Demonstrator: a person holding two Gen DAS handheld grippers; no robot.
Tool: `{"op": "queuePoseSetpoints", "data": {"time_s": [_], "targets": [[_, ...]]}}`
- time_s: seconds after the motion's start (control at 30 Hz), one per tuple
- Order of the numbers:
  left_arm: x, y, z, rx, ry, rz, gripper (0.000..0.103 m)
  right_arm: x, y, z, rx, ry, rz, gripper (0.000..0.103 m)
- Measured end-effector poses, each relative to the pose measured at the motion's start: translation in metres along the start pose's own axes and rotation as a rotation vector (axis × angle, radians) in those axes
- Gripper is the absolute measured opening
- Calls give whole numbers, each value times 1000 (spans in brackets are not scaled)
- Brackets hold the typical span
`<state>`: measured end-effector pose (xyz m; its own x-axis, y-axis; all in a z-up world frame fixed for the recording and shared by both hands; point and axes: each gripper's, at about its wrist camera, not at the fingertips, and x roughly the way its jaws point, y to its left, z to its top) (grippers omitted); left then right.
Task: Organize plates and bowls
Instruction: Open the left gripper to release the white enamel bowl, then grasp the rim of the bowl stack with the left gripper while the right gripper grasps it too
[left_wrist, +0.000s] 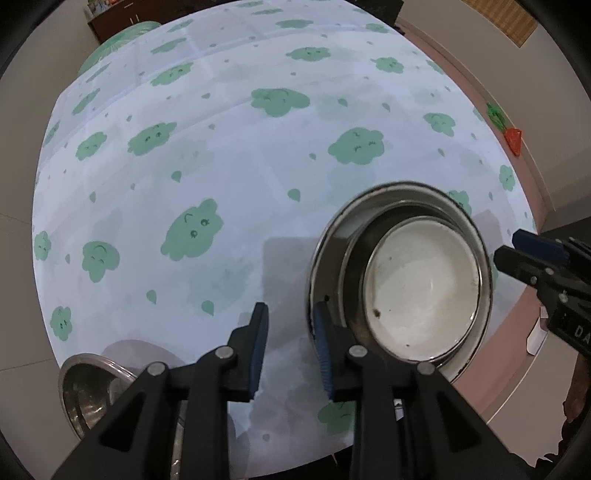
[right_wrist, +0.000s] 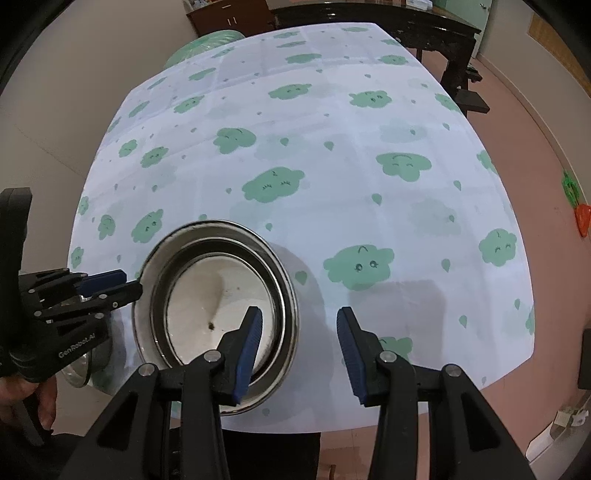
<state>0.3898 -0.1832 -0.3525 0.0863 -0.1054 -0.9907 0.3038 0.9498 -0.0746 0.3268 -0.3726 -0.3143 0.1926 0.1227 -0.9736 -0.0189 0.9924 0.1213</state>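
Observation:
A stack of nested steel bowls (left_wrist: 424, 280) (right_wrist: 207, 295) stands near the front edge of the table; the innermost is pale white inside with dark specks. My left gripper (left_wrist: 290, 314) is open just left of the stack. Only cloth shows between its fingers, and its right pad lies along the outer rim. From the right wrist view the left gripper (right_wrist: 129, 283) has its tips at the stack's left rim. My right gripper (right_wrist: 299, 314) (left_wrist: 513, 247) is open, straddling the stack's right rim without pressing on it. A single steel bowl (left_wrist: 85, 391) (right_wrist: 79, 369) sits lower left.
A white tablecloth (left_wrist: 221, 147) (right_wrist: 369, 129) with green clouds covers the table. Pink floor runs along the right side, with a red and green object (left_wrist: 514, 138) (right_wrist: 581, 218) by the wall. A dark table (right_wrist: 406, 22) stands behind. A hand (right_wrist: 37, 398) holds the left gripper.

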Motion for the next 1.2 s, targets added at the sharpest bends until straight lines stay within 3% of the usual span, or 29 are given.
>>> {"op": "queuePoseSetpoints", "data": {"time_s": [0.2, 0.33, 0.6, 0.77, 0.87, 1.2], "targets": [[1, -2, 0, 2, 4, -5, 26, 5, -5, -1, 4, 6, -5, 45], [4, -5, 0, 3, 18, -19, 26, 10, -5, -2, -1, 23, -2, 37], [16, -8, -1, -4, 60, -33, 20, 20, -6, -4, 1, 50, 31, 34], [22, -7, -3, -16, 84, -44, 18, 27, -6, -4, 5, 72, 73, 20], [21, -9, -2, -8, 80, -57, 9, 28, -2, -3, -13, 78, 88, 12], [14, -21, -2, 37, 58, -16, 8, 28, 0, -1, -25, 84, 71, 11]]}}
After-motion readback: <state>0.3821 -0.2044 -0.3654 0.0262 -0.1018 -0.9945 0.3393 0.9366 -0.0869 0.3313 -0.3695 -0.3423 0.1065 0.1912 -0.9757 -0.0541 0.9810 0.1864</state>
